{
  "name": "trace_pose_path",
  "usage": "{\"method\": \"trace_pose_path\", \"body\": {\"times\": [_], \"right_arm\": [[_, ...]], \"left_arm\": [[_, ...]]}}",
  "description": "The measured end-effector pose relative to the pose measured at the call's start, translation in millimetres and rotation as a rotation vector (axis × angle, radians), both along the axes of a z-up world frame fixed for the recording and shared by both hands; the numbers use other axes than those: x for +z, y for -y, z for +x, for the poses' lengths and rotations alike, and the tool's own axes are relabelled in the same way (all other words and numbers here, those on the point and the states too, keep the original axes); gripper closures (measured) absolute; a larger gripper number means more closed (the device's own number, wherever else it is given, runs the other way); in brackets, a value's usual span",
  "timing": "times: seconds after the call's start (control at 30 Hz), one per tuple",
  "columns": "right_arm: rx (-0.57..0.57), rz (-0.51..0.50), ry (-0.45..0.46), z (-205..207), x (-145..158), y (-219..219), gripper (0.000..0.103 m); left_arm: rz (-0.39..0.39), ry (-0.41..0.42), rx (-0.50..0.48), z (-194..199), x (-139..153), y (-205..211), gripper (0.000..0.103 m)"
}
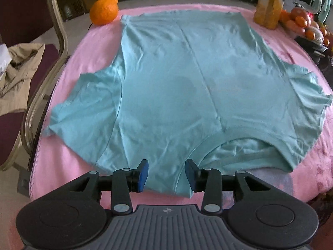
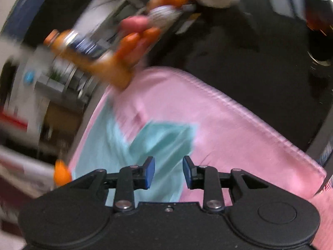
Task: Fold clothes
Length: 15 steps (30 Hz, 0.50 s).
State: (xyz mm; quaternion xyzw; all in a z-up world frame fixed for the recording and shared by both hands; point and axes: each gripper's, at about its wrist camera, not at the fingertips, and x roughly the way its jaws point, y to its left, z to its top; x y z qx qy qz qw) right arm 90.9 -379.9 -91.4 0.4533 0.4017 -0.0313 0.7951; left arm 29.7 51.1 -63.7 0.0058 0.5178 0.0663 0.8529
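Lying flat on the pink tabletop (image 1: 87, 48), the teal shirt (image 1: 177, 83) spreads ahead of the left gripper (image 1: 167, 175), shoulder edge between its fingers, which are spread apart, gripping nothing. Right gripper (image 2: 168, 173) fingers likewise apart and empty, over a shirt sleeve; view blurred.

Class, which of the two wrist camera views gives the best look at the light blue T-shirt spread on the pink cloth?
The left wrist view: the light blue T-shirt lies sharp and nearly whole, both sleeves and neckline visible, in front of the open left gripper. The right wrist view is motion-blurred and shows only one sleeve and part of the body.
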Motion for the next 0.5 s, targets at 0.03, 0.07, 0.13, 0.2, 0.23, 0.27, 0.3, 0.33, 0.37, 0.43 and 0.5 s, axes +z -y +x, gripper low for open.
{"method": "trace_pose_path", "body": {"times": [0.03, 0.07, 0.13, 0.2, 0.23, 0.27, 0.3, 0.33, 0.37, 0.43, 0.5], "right_arm": [[-0.029, 0.022, -0.008, 3.4, -9.1, 6.6, 0.074], [-0.047, 0.043, -0.016, 7.4, -16.7, 13.3, 0.074], [-0.053, 0.069, -0.020, 15.3, -28.0, 17.9, 0.074], [-0.049, 0.085, -0.020, 22.8, -37.2, 19.0, 0.074], [-0.041, 0.079, -0.017, 26.7, -39.2, 17.2, 0.074], [-0.032, 0.057, -0.027, 31.2, -40.3, 15.0, 0.074], [-0.024, 0.037, -0.035, 34.9, -41.2, 13.1, 0.074], [-0.023, 0.024, -0.033, 35.0, -41.1, 12.6, 0.076], [-0.015, 0.006, -0.022, 34.6, -38.5, 9.6, 0.078], [0.001, -0.032, 0.001, 33.9, -33.2, 3.6, 0.094], [0.018, -0.069, 0.023, 33.2, -27.9, -2.4, 0.100]], "left_arm": [[0.001, -0.007, -0.001, -1.0, -0.5, 0.1, 0.062], [0.007, -0.009, -0.004, -2.2, -0.2, 1.1, 0.061], [0.017, -0.013, -0.010, -4.5, 0.3, 2.8, 0.060], [0.020, -0.016, -0.013, -5.4, 1.0, 3.6, 0.060], [0.018, -0.017, -0.014, -5.6, 0.8, 3.8, 0.060], [0.018, -0.019, -0.014, -5.8, 0.7, 4.0, 0.060], [0.020, -0.020, -0.014, -5.9, 0.5, 4.6, 0.060], [0.023, -0.020, -0.016, -6.2, 0.2, 5.5, 0.060], [0.026, -0.021, -0.018, -6.5, -0.2, 6.3, 0.060], [0.025, -0.021, -0.021, -7.5, -0.6, 7.4, 0.060], [0.017, -0.017, -0.025, -9.1, 0.1, 7.1, 0.060]]}}
